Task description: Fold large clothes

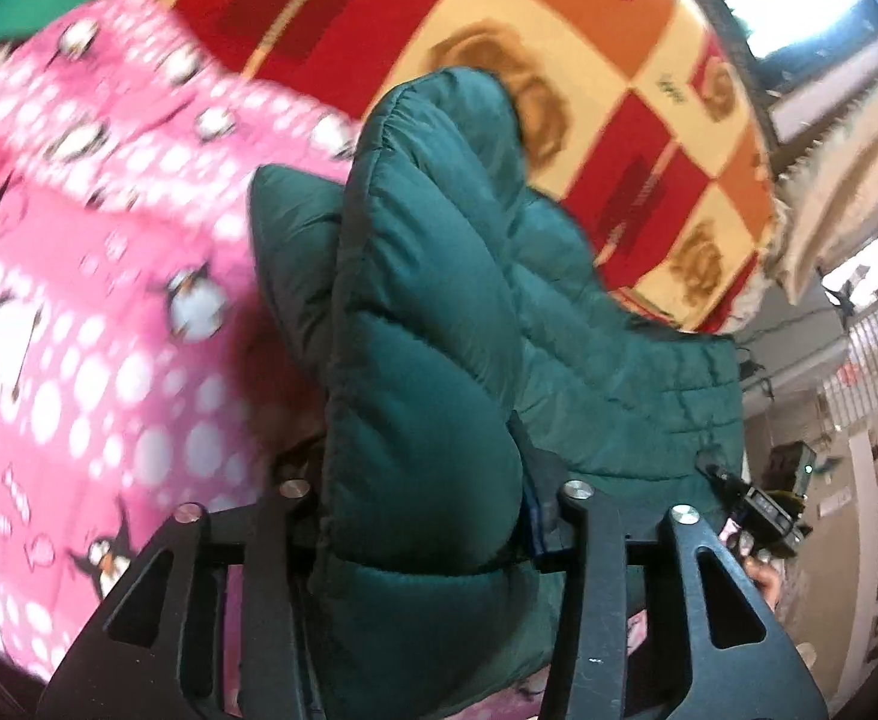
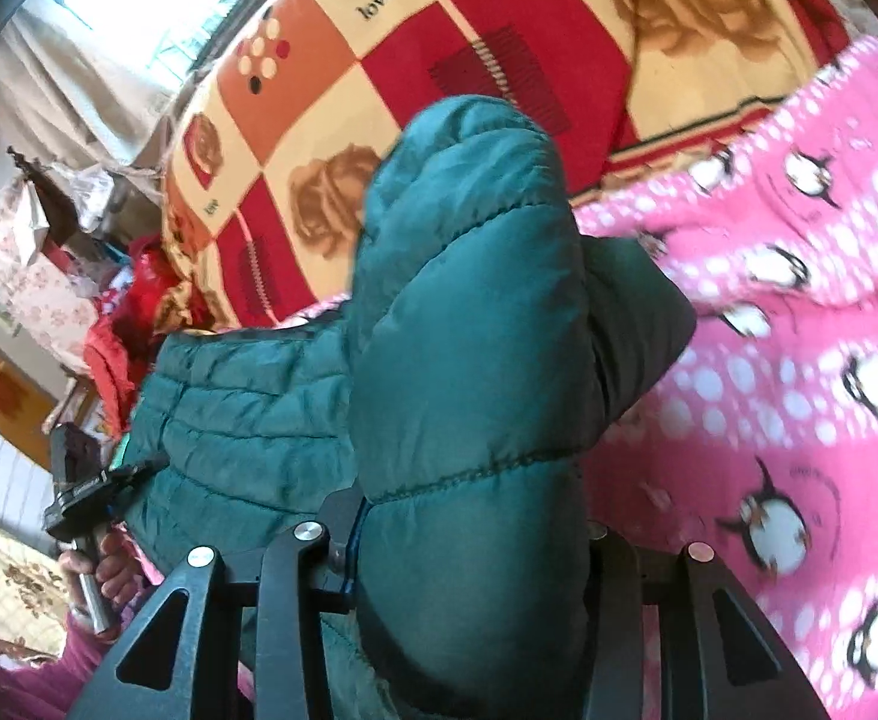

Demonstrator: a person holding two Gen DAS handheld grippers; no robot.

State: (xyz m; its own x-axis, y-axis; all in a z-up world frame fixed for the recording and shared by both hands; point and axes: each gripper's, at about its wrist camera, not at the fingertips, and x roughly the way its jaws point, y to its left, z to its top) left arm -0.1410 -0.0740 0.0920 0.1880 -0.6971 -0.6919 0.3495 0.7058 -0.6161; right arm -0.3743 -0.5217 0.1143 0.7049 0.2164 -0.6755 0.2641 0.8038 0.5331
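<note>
Green puffer jacket (image 1: 439, 324), clamped by both claws (image 1: 432, 516) (image 2: 469, 534), hides their fingertips.

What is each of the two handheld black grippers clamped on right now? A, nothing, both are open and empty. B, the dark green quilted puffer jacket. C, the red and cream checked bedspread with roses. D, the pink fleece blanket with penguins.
B: the left gripper and the right gripper each have a thick fold of the dark green quilted puffer jacket bulging up between their fingers, above the pink penguin blanket.
</note>
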